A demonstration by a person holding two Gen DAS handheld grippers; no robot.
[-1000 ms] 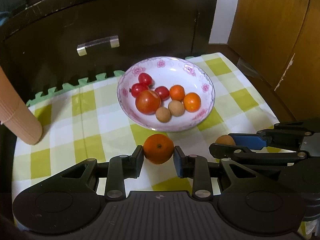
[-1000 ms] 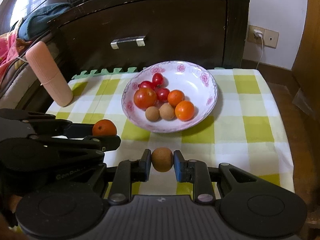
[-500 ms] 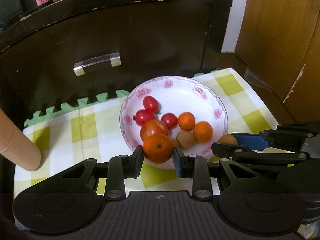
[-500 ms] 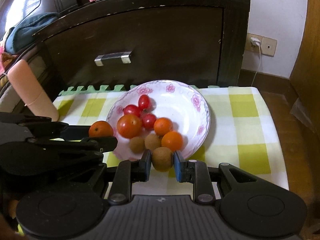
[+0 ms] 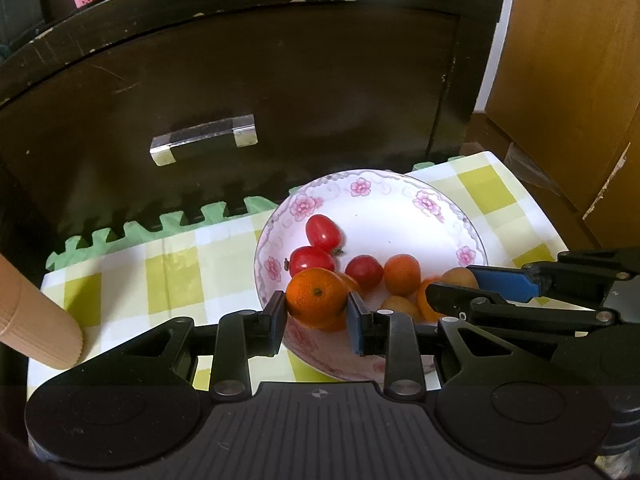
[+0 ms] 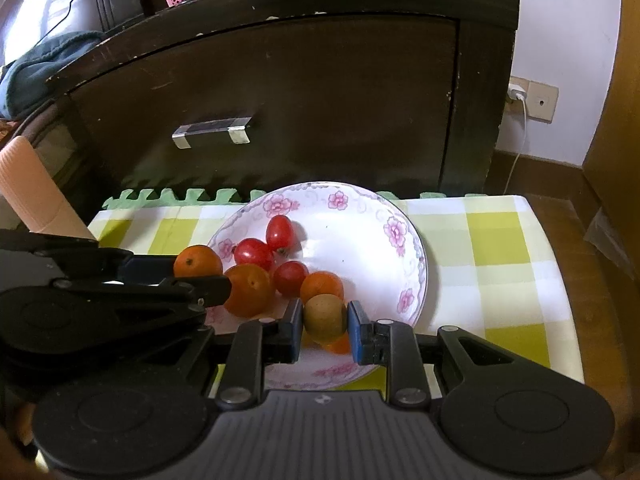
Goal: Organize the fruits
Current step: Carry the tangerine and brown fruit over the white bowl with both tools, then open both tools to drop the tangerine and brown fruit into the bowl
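The left gripper (image 5: 317, 312) pinches a round orange tangerine (image 5: 316, 296) between its two pads, holding it over the near-left rim of the white floral-patterned ceramic bowl (image 5: 372, 196). The right gripper (image 6: 325, 326) pinches a small round brown fruit (image 6: 325, 317) the same way, over the near part of that bowl. Inside the bowl lie a larger orange-red tomato (image 6: 248, 290), three small red cherry tomatoes (image 5: 323, 233), a small orange fruit (image 5: 402, 274) and another brown fruit (image 5: 400, 307), clustered in the near-left half; the far-right half of the bowl is bare. The bowl stands on a yellow-and-white checked tablecloth (image 6: 500, 240), towards its far edge. Near the cloth's left edge a ribbed peach-coloured cylinder (image 5: 32, 320) leans. A green foam mat with a toothed edge (image 5: 160, 228) shows along the cloth's far edge. Behind it stands a dark wooden cabinet (image 6: 320, 100) with a clear bar handle (image 6: 212, 132).
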